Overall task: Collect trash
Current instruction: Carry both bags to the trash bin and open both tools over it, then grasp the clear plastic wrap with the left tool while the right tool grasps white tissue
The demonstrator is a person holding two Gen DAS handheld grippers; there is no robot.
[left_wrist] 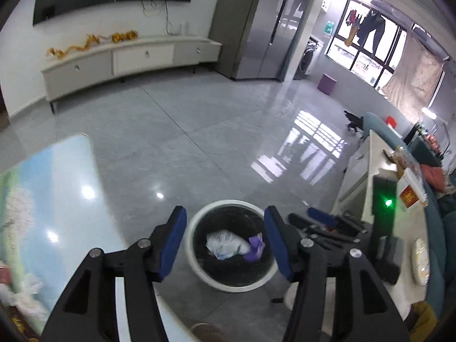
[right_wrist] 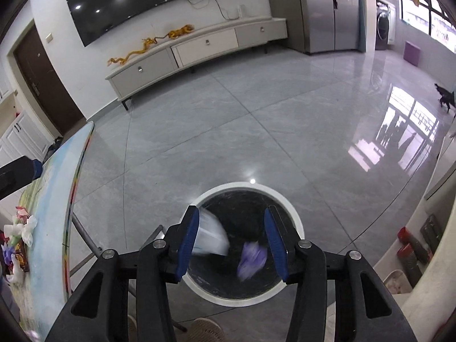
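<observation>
Hovering over round white-rimmed bin (right_wrist: 296, 222) on floor, both grippers pointing down into it. Left gripper (left_wrist: 225, 239) released, nothing between jaws; right gripper (right_wrist: 231, 240) released too. White crumpled bag (left_wrist: 225, 245) and purple scrap (left_wrist: 256, 246) lying inside bin, directly below. Remaining trash (right_wrist: 21, 228) sitting on table (right_wrist: 54, 199) off to left, nearer left hand.

We are seeing a bin (left_wrist: 196, 268) with a white rim and black liner, white trash (left_wrist: 225, 243) and purple trash (left_wrist: 255, 247) showing inside, blue pads (right_wrist: 188, 242) on black grippers, and a sky-blue patterned table (left_wrist: 57, 188) left on grey floor (left_wrist: 199, 131).
</observation>
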